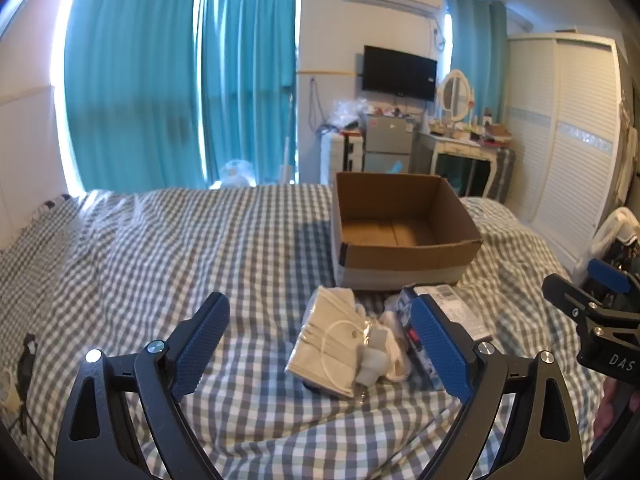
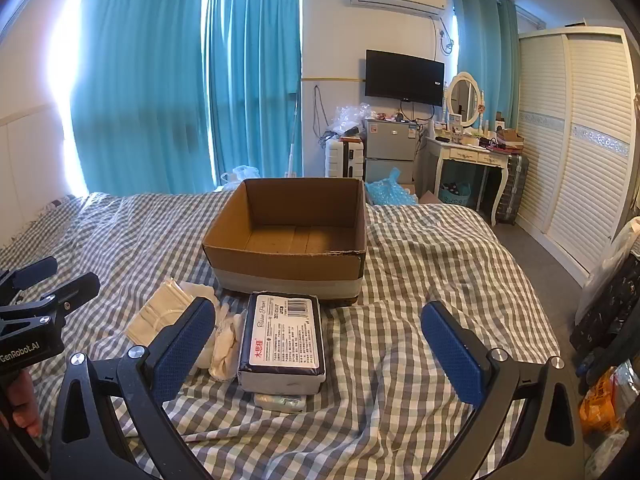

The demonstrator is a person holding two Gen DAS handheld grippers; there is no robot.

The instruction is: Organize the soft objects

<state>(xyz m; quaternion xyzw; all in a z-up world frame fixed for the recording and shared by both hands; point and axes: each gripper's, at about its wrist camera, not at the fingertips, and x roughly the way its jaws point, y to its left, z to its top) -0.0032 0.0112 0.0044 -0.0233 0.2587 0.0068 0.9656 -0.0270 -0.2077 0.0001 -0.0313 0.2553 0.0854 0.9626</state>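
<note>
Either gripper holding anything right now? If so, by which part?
Nothing held. Left gripper and right gripper are both open and empty above the grey-and-white checked bedspread.

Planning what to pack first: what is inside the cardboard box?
The cardboard box shows only its bare brown floor and inner walls; nothing lies in it. Its near wall hides the front strip of the floor in both views.

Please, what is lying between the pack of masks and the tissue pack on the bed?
White crumpled soft items lie between the mask pack and the tissue pack, clearest in the right wrist view.
</note>
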